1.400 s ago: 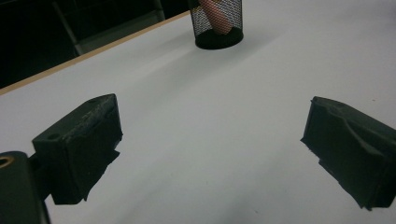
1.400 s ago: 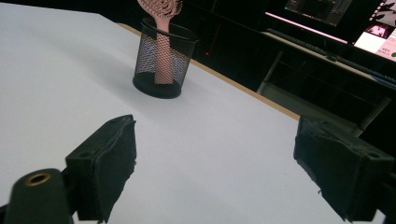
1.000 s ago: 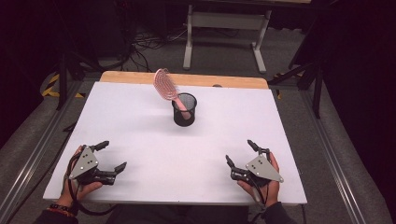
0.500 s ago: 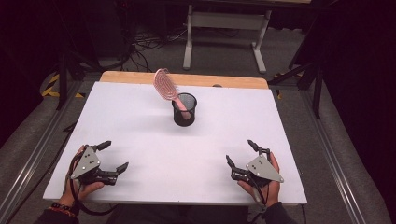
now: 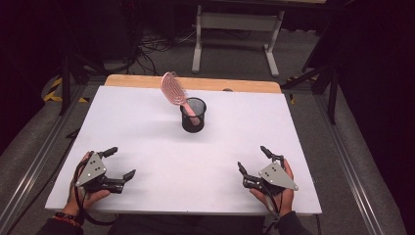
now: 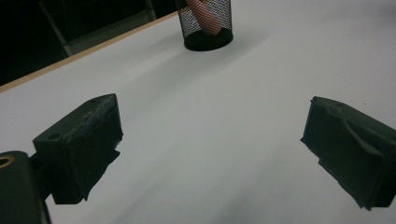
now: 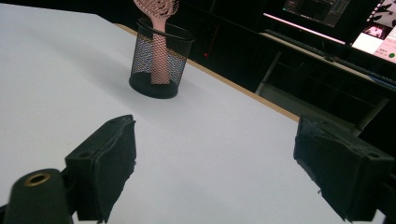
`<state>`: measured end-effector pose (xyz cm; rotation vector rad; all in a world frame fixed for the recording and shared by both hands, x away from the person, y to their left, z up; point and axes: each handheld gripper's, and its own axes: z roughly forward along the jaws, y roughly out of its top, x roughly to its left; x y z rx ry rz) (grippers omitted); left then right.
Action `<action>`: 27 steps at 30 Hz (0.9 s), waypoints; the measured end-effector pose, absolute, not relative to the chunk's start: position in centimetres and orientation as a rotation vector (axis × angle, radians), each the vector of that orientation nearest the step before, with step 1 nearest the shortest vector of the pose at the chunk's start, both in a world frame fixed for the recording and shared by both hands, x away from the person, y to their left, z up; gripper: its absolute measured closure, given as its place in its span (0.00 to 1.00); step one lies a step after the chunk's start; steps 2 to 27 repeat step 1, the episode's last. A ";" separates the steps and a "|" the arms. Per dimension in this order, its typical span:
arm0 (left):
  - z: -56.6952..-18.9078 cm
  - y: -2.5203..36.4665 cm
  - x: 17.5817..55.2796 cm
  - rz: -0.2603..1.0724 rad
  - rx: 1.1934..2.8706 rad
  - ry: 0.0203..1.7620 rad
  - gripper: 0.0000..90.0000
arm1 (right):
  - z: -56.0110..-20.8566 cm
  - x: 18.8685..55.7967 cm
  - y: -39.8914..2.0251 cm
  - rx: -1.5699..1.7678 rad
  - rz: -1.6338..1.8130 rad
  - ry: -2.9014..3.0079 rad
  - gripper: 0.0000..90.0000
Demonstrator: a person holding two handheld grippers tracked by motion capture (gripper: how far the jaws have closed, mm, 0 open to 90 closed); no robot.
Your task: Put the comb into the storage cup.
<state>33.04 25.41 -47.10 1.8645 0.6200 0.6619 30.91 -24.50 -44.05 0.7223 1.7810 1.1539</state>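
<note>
Resting both grippers wide open, empty, at near table edge (image 5: 195,208): left gripper (image 5: 121,162), right gripper (image 5: 252,160); you are facing pink hairbrush (image 5: 172,89) standing in black mesh cup (image 5: 193,117), likely next reach, gripping its head.

My left gripper (image 5: 119,162) & right gripper (image 5: 253,160) are both black w/ a grey three-cornered plate on top, jaws matte black, and each gripper view shows a brass-coloured ring at the bottom left corner. The hairbrush (image 5: 172,90) is pale pink w/ a ribbed, slotted head, standing in a black wire-mesh cup (image 5: 193,115) whose fine grid lets the pink handle show thru. Table top (image 5: 147,122) is plain white w/ a light tan wood edge at the far side; floor around it is grey, w/ yellow-black hazard stripes at the left.
</note>
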 end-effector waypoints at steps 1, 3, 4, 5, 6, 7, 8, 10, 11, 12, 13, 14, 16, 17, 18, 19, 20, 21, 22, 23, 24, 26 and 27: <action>-47.1 25.4 33.0 0.662 1.865 0.620 0.06 | -44.0 30.9 -24.5 0.722 1.154 1.781 0.16; -47.1 25.4 33.0 0.662 1.865 0.620 0.06 | -44.0 30.9 -24.5 0.722 1.154 1.781 0.16; -47.1 25.4 33.0 0.662 1.865 0.620 0.06 | -44.0 30.9 -24.5 0.722 1.154 1.781 0.16; -47.1 25.4 33.0 0.662 1.865 0.620 0.06 | -44.0 30.9 -24.5 0.722 1.154 1.781 0.16; -47.1 25.4 33.0 0.662 1.865 0.620 0.06 | -44.0 30.9 -24.5 0.722 1.154 1.781 0.16; -47.1 25.4 33.0 0.662 1.865 0.620 0.06 | -44.0 30.9 -24.5 0.722 1.154 1.781 0.16; -47.1 25.4 33.0 0.662 1.865 0.620 0.06 | -44.0 30.9 -24.5 0.722 1.154 1.781 0.16; -47.1 25.4 33.0 0.662 1.865 0.620 0.06 | -44.0 30.9 -24.5 0.722 1.154 1.781 0.16; -47.1 25.4 33.0 0.662 1.865 0.620 0.06 | -44.0 30.9 -24.5 0.722 1.154 1.781 0.16; -47.1 25.4 33.0 0.662 1.865 0.620 0.06 | -44.0 30.9 -24.5 0.722 1.154 1.781 0.16; -47.1 25.4 33.0 0.662 1.865 0.620 0.06 | -44.0 30.9 -24.5 0.722 1.154 1.781 0.16; -47.1 25.4 33.0 0.662 1.865 0.620 0.06 | -44.0 30.9 -24.5 0.722 1.154 1.781 0.16; -47.1 25.4 33.0 0.662 1.865 0.620 0.06 | -44.0 30.9 -24.5 0.722 1.154 1.781 0.16; -47.1 25.4 33.0 0.662 1.865 0.620 0.06 | -44.0 30.9 -24.5 0.722 1.154 1.781 0.16; -47.1 25.4 33.0 0.662 1.865 0.620 0.06 | -44.0 30.9 -24.5 0.722 1.154 1.781 0.16; -47.1 25.4 33.0 0.662 1.865 0.620 0.06 | -44.0 30.9 -24.5 0.722 1.154 1.781 0.16; -47.1 25.4 33.0 0.662 1.865 0.620 0.06 | -44.0 30.9 -24.5 0.722 1.154 1.781 0.16; -47.1 25.4 33.0 0.662 1.865 0.620 0.06 | -44.0 30.9 -24.5 0.722 1.154 1.781 0.16; -47.1 25.4 33.0 0.662 1.865 0.620 0.06 | -44.0 30.9 -24.5 0.722 1.154 1.781 0.16; -47.1 25.4 33.0 0.662 1.865 0.620 0.06 | -44.0 30.9 -24.5 0.722 1.154 1.781 0.16; -47.1 25.4 33.0 0.662 1.865 0.620 0.06 | -44.0 30.9 -24.5 0.722 1.154 1.781 0.16; -47.1 25.4 33.0 0.662 1.865 0.620 0.06 | -44.0 30.9 -24.5 0.722 1.154 1.781 0.16; -47.1 25.4 33.0 0.662 1.865 0.620 0.06 | -44.0 30.9 -24.5 0.722 1.154 1.781 0.16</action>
